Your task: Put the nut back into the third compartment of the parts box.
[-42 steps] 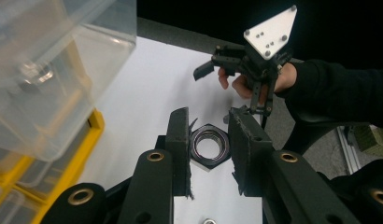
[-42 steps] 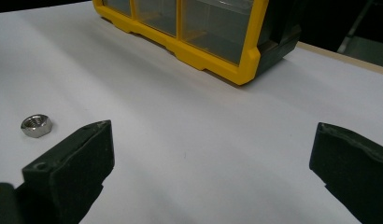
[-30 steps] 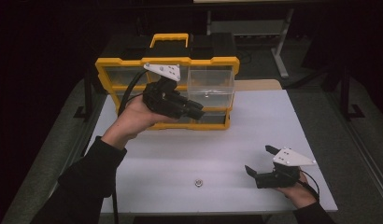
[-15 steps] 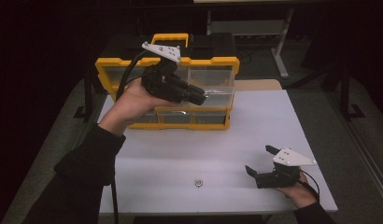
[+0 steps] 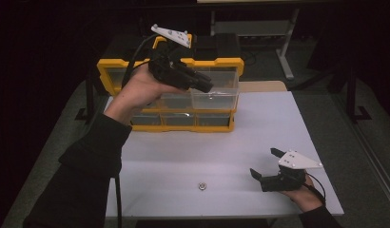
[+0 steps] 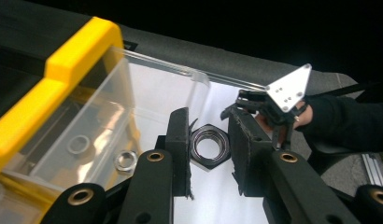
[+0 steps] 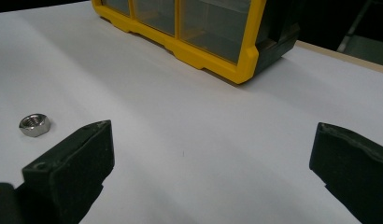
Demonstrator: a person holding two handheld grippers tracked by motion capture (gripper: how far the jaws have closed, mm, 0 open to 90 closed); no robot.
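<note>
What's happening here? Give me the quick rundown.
A person works at a white table with a handheld gripper in each hand. The left gripper is raised beside the pulled-out clear drawer of a yellow parts organizer, with a large hex nut clamped between its jaws. That drawer already holds a smaller nut and a washer. The right gripper rests low on the table, jaws open and empty, near a small nut lying loose on the tabletop.

Black long sleeves; black hand-held gripper [image 5: 208,86] in each hand, grey three-cornered plate on top, black cable trailing
</note>
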